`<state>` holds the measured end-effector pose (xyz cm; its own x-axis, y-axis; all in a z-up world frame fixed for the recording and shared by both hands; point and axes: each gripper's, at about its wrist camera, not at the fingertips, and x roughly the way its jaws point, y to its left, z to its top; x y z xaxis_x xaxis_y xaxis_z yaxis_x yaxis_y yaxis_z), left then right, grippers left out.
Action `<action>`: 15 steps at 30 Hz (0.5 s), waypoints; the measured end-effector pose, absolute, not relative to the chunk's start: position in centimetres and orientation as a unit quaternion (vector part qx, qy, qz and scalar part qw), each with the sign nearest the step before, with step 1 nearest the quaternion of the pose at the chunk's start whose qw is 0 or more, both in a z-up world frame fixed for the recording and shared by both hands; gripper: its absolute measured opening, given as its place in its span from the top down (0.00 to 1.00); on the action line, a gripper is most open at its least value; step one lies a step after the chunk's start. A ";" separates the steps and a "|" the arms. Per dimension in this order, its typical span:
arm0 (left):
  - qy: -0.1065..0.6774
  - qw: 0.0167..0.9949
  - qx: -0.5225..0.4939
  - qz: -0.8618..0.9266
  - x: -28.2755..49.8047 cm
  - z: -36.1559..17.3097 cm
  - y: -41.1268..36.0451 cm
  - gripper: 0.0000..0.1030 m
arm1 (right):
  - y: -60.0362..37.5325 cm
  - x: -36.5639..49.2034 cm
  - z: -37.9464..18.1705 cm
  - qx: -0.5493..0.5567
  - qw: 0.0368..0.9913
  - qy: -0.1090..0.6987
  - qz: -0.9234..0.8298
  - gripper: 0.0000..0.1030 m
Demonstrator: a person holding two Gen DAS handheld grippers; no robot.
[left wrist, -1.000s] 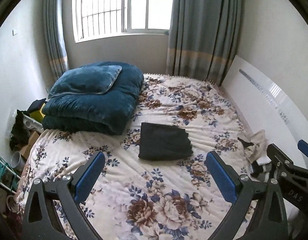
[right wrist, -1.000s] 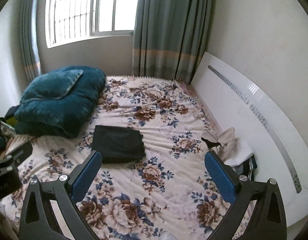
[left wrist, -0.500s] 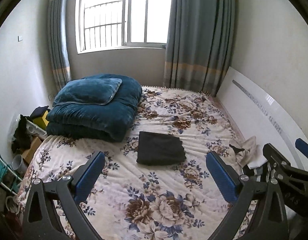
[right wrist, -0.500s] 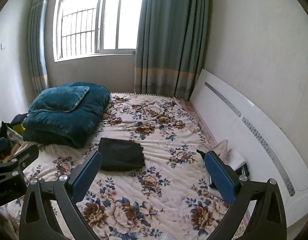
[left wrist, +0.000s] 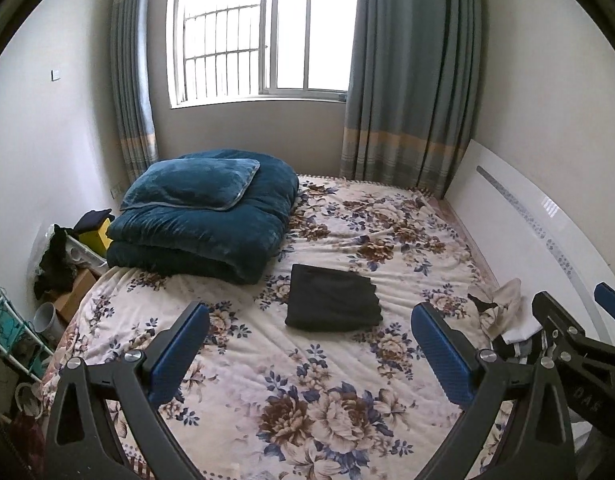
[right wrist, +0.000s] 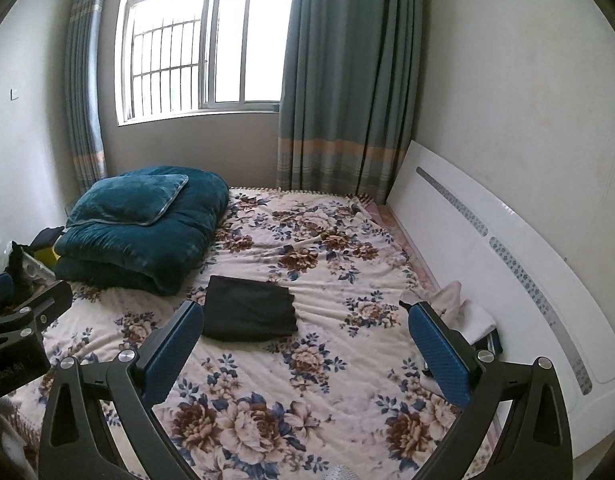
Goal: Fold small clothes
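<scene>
A folded black garment point(left wrist: 332, 298) lies flat in the middle of the floral bed; it also shows in the right wrist view point(right wrist: 248, 309). A loose pile of pale and dark clothes point(left wrist: 503, 312) lies at the bed's right edge by the headboard, also in the right wrist view point(right wrist: 463, 312). My left gripper point(left wrist: 309, 340) is open and empty, held above the bed's near part, well short of the black garment. My right gripper point(right wrist: 303, 338) is open and empty, to the right of the left one, with the pile just beyond its right finger.
A folded teal quilt with a pillow point(left wrist: 203, 216) sits at the bed's far left. A white headboard point(right wrist: 507, 272) runs along the right side. Boxes, a rack and clutter point(left wrist: 47, 280) stand on the floor at left. Window and curtains are behind.
Both grippers have pulled back and tilted upward from the bed; the black garment and clothes pile now look smaller and lower in view. Both grippers stayed open and empty.
</scene>
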<state>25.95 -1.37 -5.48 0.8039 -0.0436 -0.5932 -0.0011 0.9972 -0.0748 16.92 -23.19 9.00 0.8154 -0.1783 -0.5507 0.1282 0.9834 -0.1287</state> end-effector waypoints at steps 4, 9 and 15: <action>0.316 0.948 -0.035 -0.010 25.8 -5.6 -1.2 0.00 | -23.1 17.0 8.9 -0.041 0.952 0.294 -0.077 0.00; 0.315 0.948 -0.033 -0.006 25.8 -5.7 -1.1 0.00 | -23.0 16.9 9.0 -0.038 0.952 0.293 -0.073 0.00; 0.315 0.949 -0.030 -0.004 25.8 -5.6 -1.3 0.00 | -23.1 16.7 9.0 -0.034 0.953 0.292 -0.069 0.00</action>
<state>25.83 -1.33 -5.61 0.8020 -0.0264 -0.5967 -0.0109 0.9982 -0.0588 16.71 -23.10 9.01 0.8196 -0.1521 -0.5524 0.1126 0.9881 -0.1049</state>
